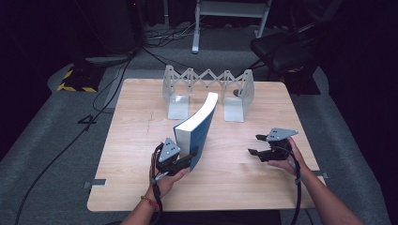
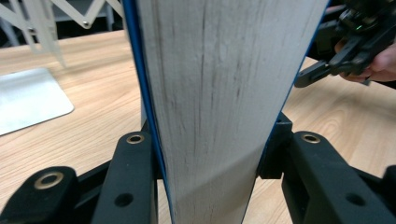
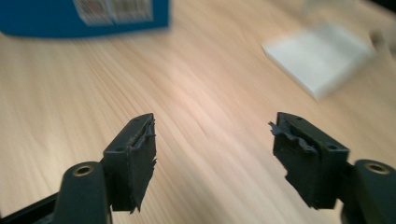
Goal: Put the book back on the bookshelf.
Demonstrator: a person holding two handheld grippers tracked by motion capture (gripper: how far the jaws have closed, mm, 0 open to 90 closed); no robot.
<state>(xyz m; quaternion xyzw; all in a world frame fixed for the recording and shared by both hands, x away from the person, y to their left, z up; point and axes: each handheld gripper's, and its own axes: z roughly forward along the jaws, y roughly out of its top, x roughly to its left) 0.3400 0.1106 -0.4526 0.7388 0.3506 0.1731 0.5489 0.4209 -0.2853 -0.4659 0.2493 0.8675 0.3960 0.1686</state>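
Mid-table, left gripper [image 1: 184, 158] clamps the blue book [image 1: 199, 126] upright (pages bowing). Right gripper [image 1: 257, 145] hovers nearby, jaws wide, empty.

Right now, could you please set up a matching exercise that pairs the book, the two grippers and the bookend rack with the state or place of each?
Things:
1. blue book
2. left gripper
3. right gripper
4. expandable bookend rack

States or places:
A. open, holding nothing, above the bare table
B. standing at the far edge of the table, nothing in it
C. held upright and bowed, pages facing the left gripper's camera
D. shut on the book's near end

Pairs: 1-C, 2-D, 3-A, 4-B
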